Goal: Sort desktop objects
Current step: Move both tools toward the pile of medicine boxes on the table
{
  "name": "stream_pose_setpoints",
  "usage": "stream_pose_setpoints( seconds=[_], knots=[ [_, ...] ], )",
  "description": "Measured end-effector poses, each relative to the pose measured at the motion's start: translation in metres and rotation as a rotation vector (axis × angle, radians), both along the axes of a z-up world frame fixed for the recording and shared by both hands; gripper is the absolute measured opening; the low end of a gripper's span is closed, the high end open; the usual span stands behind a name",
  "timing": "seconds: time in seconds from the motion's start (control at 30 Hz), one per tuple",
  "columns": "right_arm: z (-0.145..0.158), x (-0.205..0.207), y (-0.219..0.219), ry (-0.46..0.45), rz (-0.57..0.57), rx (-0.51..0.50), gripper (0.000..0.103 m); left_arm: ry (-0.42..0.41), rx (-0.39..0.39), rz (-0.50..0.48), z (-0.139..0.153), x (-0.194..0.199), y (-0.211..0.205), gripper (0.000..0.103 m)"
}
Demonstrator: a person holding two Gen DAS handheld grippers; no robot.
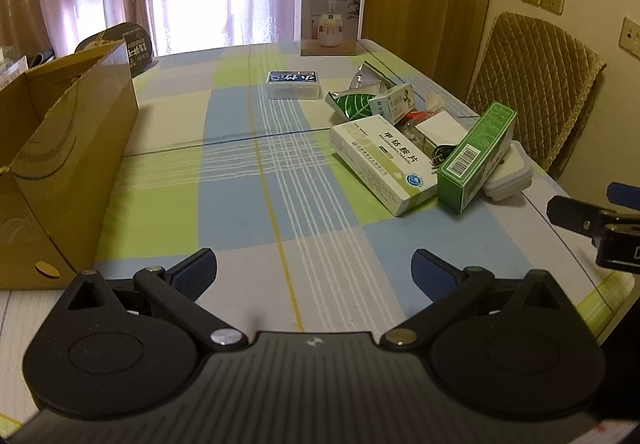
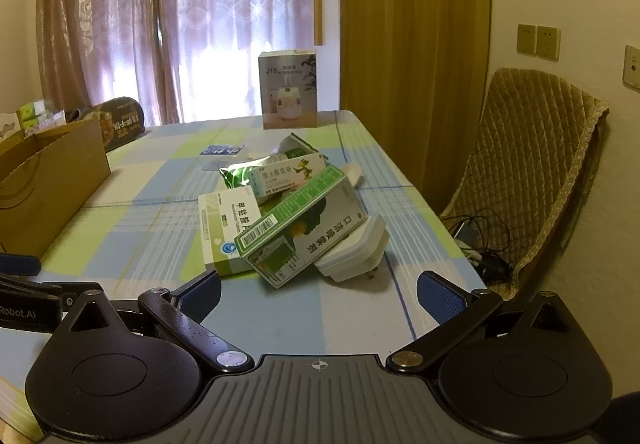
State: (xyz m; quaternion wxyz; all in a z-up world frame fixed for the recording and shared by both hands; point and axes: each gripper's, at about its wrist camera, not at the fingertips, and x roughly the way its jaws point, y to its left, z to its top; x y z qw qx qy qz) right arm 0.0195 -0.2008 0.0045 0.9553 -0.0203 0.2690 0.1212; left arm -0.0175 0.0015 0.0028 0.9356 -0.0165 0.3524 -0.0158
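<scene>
While both tools hang low over the near edge of the checked tablecloth (image 1: pixel 240 204), neither one touches anything. The left gripper (image 1: pixel 314 276) has its blue-padded fingers (image 1: pixel 196 272) spread wide, with only bare cloth between them. The right gripper (image 2: pixel 319 296) is spread just as wide, its blue pads (image 2: pixel 440 300) empty, and the pile of objects lies just beyond its fingertips.

That pile sits on the right half of the table. A white and green medicine box (image 1: pixel 382 164) lies flat at its near left. A green box with a barcode (image 1: pixel 474 158) leans tilted against it and rests on a white plug adapter (image 2: pixel 356 252), which lies at the near right of the heap. Farther back are a small white box with a cartoon figure (image 2: pixel 288 174) and a green foil packet (image 1: pixel 350 104). A blue-topped pack (image 1: pixel 294 84) lies alone, well apart to the far left of the pile.

An open cardboard box (image 1: pixel 68 164) stands on the left side of the table. A humidifier carton (image 1: pixel 330 18) stands upright at the far edge. A padded chair (image 2: pixel 528 172) stands to the right of the table.
</scene>
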Motion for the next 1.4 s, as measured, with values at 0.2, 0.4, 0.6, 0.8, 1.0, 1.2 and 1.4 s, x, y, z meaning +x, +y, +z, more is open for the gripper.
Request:
stream_pose_setpoints(
  seconds=[0.2, 0.4, 0.6, 0.8, 1.0, 1.2, 1.4],
  knots=[
    [-0.002, 0.002, 0.003, 0.006, 0.0, -0.002, 0.101, 0.001, -0.001, -0.018, -0.001, 0.0, -0.003, 0.102],
    [-0.005, 0.003, 0.005, 0.013, 0.011, -0.013, 0.101, 0.003, -0.015, -0.017, 0.002, 0.003, -0.001, 0.102],
    [-0.004, 0.007, -0.002, 0.021, -0.014, 0.021, 0.101, 0.004, -0.032, -0.035, 0.005, 0.014, 0.0, 0.102],
    [-0.002, 0.024, -0.005, 0.047, -0.018, 0.07, 0.101, 0.011, -0.027, -0.059, 0.004, 0.031, -0.002, 0.102],
    [0.003, 0.055, -0.009, 0.049, 0.001, 0.084, 0.101, 0.021, -0.017, -0.09, 0.001, 0.047, -0.001, 0.102],
    [0.005, 0.093, -0.006, 0.046, 0.128, -0.004, 0.101, 0.027, 0.001, -0.123, -0.002, 0.065, -0.003, 0.102],
    [0.001, 0.119, -0.003, 0.029, 0.239, -0.019, 0.101, 0.037, -0.002, -0.119, -0.007, 0.08, -0.003, 0.102]
  ],
)
